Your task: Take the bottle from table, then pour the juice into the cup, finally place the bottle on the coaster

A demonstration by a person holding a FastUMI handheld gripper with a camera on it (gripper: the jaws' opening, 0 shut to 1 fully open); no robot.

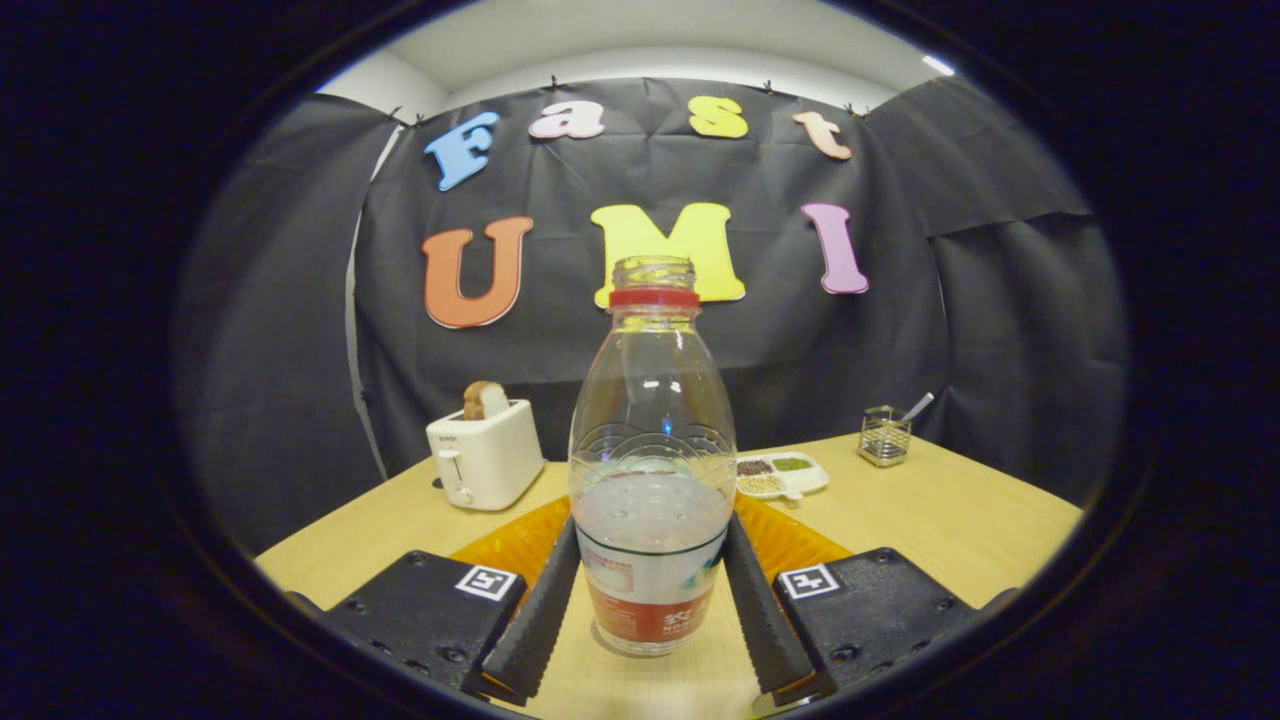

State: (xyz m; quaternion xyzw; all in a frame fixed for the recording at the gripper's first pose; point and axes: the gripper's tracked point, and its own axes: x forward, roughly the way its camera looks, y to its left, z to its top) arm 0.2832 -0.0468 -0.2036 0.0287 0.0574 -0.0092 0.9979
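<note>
2 fingers (545,600) of our gripper (650,545) flank the bottle (650,470), 1 ribbed pad against each side of its lower body at label height, so we read it as clamped on the bottle. Bottle sits upright between the fingers, cap off, red neck ring, clear liquid filling roughly the lower third. Its base looks to be on or just above the wooden table (960,510); we can't tell which. Directly beyond the bottle lies an orange coaster (510,545), partly hidden by bottle and fingers. Farther ahead to the left, a white toaster (485,455) with a slice of bread in it. Ahead to the right, a white divided dish (785,473) with small fillings, then a wire holder (885,436) with a utensil, well apart near the far table edge.
</note>
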